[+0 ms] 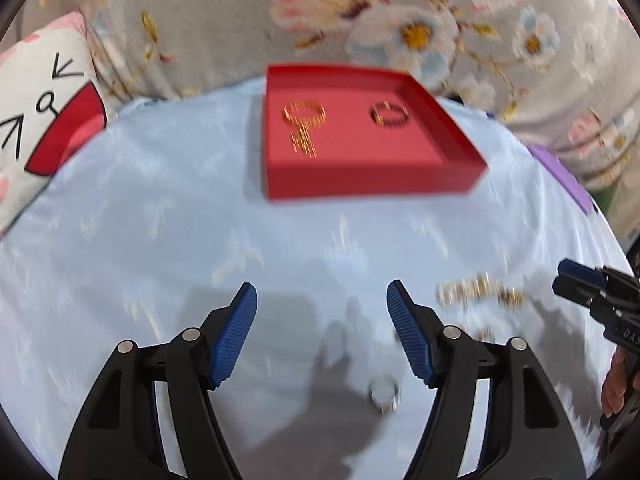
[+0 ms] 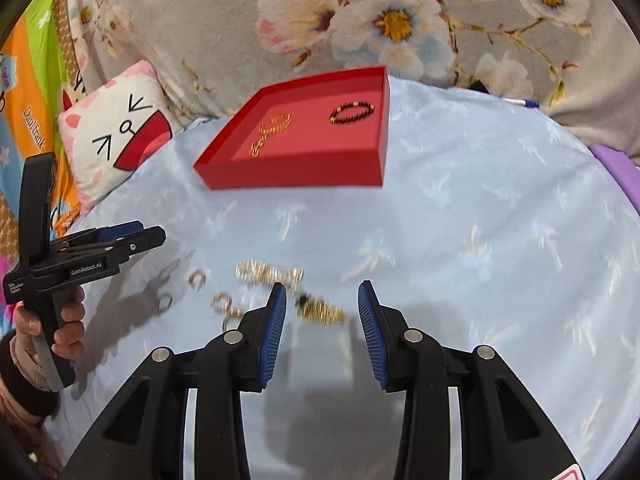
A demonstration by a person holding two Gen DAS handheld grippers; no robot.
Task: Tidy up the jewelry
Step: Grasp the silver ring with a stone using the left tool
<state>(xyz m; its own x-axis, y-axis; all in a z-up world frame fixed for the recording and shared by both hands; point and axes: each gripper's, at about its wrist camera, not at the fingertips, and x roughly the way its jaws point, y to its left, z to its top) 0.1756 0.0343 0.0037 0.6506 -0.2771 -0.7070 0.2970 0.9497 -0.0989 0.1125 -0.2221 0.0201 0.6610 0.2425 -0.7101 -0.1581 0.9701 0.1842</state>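
Note:
A red tray sits at the far side of the light blue cloth. It holds a gold chain and a dark beaded bracelet. Loose gold jewelry lies on the cloth, just ahead of my right gripper, which is open and empty. Several small rings lie to its left. My left gripper is open and empty, with a silver ring below, between its fingers. The right gripper also shows in the left view.
A white cat-face cushion lies left of the cloth. A floral blanket fills the background. A purple object sits at the cloth's right edge. A pen lies at the far right.

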